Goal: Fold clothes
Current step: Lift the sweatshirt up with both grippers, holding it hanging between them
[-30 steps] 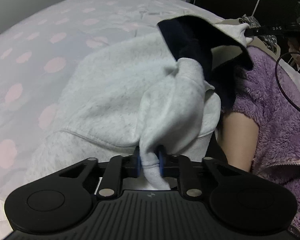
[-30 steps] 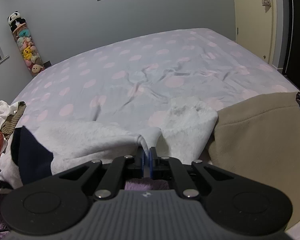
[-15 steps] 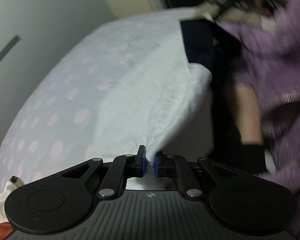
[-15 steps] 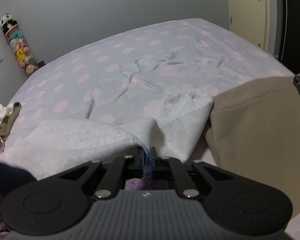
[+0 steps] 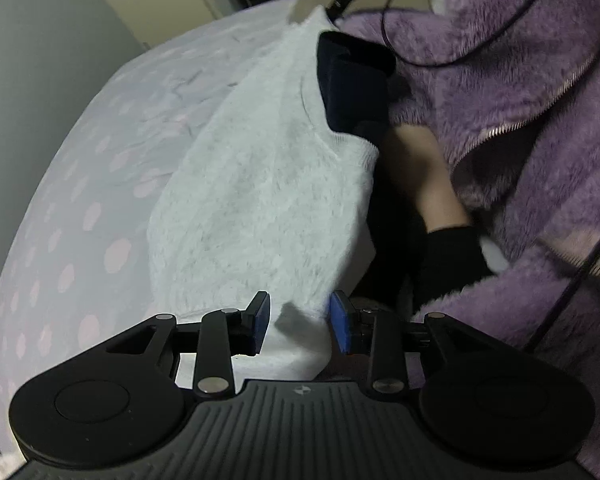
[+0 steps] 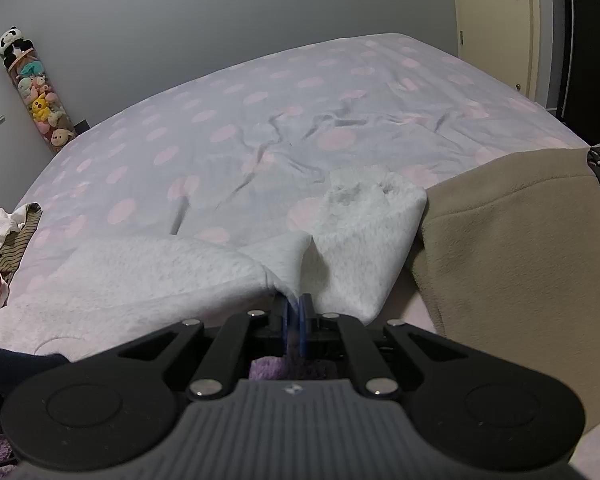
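left gripper [image 5: 300, 322] jaws apart, sweater [image 5: 260, 200] between | right gripper [image 6: 295, 312] clamped on sweater

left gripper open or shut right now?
Open. The left gripper has its blue pads set wide apart, with the grey sweatshirt hem lying loose between them, not pinched.

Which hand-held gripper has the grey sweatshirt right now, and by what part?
Only the right hand-held gripper, shut on a fold of the grey sweatshirt edge. The left hand-held gripper is open, fabric loose between its pads.
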`<state>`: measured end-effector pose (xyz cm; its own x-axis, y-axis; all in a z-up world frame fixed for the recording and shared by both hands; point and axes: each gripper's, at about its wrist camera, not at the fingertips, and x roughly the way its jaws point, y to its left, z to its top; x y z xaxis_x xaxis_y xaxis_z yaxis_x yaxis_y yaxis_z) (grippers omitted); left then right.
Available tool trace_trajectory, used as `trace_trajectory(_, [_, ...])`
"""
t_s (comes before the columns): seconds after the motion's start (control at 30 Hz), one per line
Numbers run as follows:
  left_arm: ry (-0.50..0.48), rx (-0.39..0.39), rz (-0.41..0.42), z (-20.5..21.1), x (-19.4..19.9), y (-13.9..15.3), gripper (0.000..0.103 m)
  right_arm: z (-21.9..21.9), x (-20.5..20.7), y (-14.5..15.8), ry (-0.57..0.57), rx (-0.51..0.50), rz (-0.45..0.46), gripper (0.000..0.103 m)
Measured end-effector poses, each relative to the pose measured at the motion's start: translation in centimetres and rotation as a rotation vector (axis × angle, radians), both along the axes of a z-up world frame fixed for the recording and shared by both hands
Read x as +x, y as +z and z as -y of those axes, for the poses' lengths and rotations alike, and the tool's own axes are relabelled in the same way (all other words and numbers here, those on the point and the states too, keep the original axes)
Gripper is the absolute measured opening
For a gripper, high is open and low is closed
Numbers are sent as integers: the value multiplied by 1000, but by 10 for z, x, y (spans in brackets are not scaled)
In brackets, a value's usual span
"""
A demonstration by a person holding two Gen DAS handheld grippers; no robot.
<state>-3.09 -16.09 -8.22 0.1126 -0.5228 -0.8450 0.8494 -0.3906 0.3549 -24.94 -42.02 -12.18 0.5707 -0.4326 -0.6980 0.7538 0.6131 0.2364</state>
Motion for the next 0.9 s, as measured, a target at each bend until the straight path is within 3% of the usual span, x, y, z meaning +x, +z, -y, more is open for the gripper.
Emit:
trace_trajectory(0.27, [-21,107,35,36,7,-34,30,0,-1,2,6,0,-4,7])
trace_trajectory(0.3, [-12,105,34,40,8,-38,28,0,-1,2,7,0,-4,7])
trace_trajectory(0.37, [10,105,26,45,10,-40,13,0,-1,2,9,-2,-6,7])
trace_trajectory(0.53, [56,83,20,45,13,-39,8,-7,0,10,68,-55,-37,11])
trace_trajectory(0.73, [146,28,6,32,23,-22,7,-23,8,36,286,-209,-119,15])
trace_trajectory(0.8, [176,9,2,31,27,-18,7,-32,16,42,399,-274,-180,30])
trace_trajectory(0.9, [221,-20,-6,31,32,-11,7,-51,32,44,584,-380,-283,39])
